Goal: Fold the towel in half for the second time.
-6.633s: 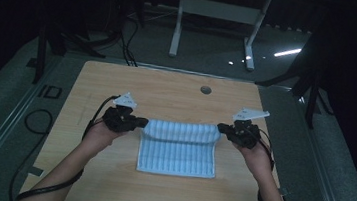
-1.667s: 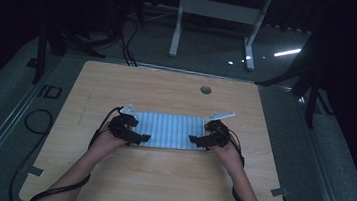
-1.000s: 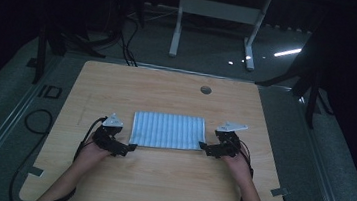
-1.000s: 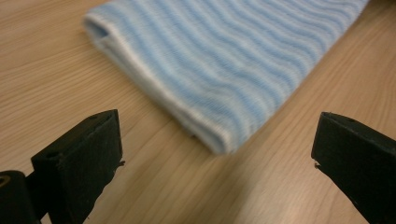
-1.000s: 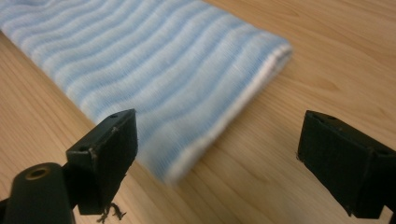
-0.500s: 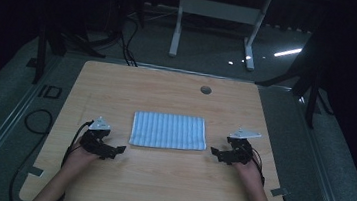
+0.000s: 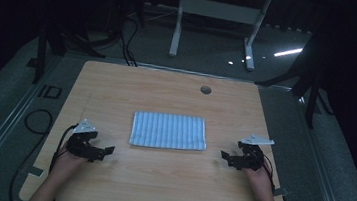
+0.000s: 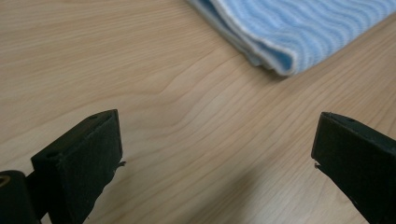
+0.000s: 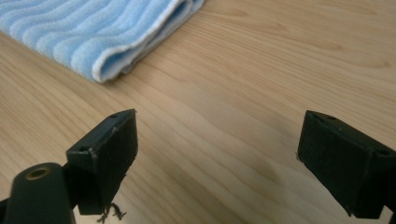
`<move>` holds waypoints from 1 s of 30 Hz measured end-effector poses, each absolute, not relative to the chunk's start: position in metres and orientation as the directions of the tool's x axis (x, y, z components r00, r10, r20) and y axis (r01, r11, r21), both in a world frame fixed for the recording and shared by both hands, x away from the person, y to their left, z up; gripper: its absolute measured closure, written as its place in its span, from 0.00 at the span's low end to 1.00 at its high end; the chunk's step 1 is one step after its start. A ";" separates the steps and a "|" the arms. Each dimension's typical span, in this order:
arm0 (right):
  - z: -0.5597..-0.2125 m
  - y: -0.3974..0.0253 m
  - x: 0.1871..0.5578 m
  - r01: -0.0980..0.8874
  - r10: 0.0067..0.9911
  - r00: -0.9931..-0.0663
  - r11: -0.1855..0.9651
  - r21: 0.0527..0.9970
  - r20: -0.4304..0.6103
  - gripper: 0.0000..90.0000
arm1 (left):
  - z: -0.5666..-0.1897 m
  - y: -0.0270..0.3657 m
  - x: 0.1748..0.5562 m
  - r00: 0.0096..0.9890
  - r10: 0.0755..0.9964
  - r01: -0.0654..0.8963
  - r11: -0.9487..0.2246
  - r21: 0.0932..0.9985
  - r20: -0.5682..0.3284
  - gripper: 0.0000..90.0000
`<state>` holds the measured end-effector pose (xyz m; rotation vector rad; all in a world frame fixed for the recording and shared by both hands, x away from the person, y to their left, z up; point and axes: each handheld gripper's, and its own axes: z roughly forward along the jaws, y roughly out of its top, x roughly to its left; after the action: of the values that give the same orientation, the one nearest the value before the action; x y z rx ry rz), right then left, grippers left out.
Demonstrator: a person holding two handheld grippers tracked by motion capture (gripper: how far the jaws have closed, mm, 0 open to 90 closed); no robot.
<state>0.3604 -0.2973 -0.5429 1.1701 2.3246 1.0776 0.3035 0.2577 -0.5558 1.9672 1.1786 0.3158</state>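
A folded blue-and-white striped cloth (image 7: pixel 169 130) lies flat in the middle of the wooden table (image 7: pixel 167 94). My left gripper (image 7: pixel 106 150) rests near the table's front left, open, a short way left of and below the cloth. My right gripper (image 7: pixel 224 157) sits at the front right, open, just right of the cloth's near corner. In the left gripper view the cloth's folded corner (image 8: pixel 289 32) lies beyond the wide-apart jaws, with bare wood between them. The right gripper view has the cloth's corner (image 9: pixel 98 37) at upper left, and nothing between its jaws.
A round cable hole (image 7: pixel 205 90) sits near the table's far edge. Beyond the table stands a white frame (image 7: pixel 215 14) on a dark floor. Cables (image 7: pixel 38 121) trail off the table's left side.
The cloth was folded over and laid flat. Both grippers let go of its ends, then drew back toward the table's front corners, away from the cloth.
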 end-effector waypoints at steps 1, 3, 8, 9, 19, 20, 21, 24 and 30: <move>-0.543 -0.300 0.359 0.549 0.793 -0.607 0.378 0.746 0.045 0.13 | -0.556 0.260 0.302 0.531 0.828 0.629 -0.242 0.739 -0.180 0.02; -0.543 -0.306 0.356 0.555 0.801 -0.597 0.367 0.746 0.050 0.13 | -0.556 0.264 0.301 0.531 0.831 0.627 -0.252 0.737 -0.167 0.02; -0.541 -0.322 0.349 0.567 0.820 -0.569 0.337 0.752 0.062 0.13 | -0.553 0.275 0.298 0.512 0.842 0.627 -0.232 0.744 -0.169 0.02; -0.541 -0.325 0.347 0.566 0.826 -0.560 0.331 0.755 0.058 0.13 | -0.553 0.276 0.297 0.509 0.844 0.631 -0.232 0.740 -0.170 0.02; -0.539 -0.358 0.338 0.588 0.872 -0.482 0.250 0.769 0.086 0.13 | -0.553 0.290 0.283 0.474 0.864 0.629 -0.197 0.752 -0.170 0.02; -0.540 -0.362 0.338 0.593 0.878 -0.472 0.249 0.766 0.080 0.13 | -0.553 0.294 0.282 0.464 0.869 0.634 -0.192 0.749 -0.170 0.02; -0.540 -0.362 0.338 0.593 0.878 -0.472 0.249 0.766 0.080 0.13 | -0.553 0.294 0.282 0.464 0.869 0.634 -0.192 0.749 -0.170 0.02; -0.540 -0.368 0.335 0.597 0.886 -0.457 0.237 0.766 0.082 0.13 | -0.554 0.299 0.279 0.454 0.873 0.640 -0.180 0.747 -0.178 0.02; -0.540 -0.374 0.334 0.591 0.899 -0.428 0.202 0.781 0.091 0.14 | -0.553 0.299 0.276 0.452 0.875 0.635 -0.177 0.752 -0.175 0.02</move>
<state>0.3338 -0.3743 -0.5395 1.3902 2.0983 1.0915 0.2758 0.2994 -0.5535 1.9035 1.2686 0.3796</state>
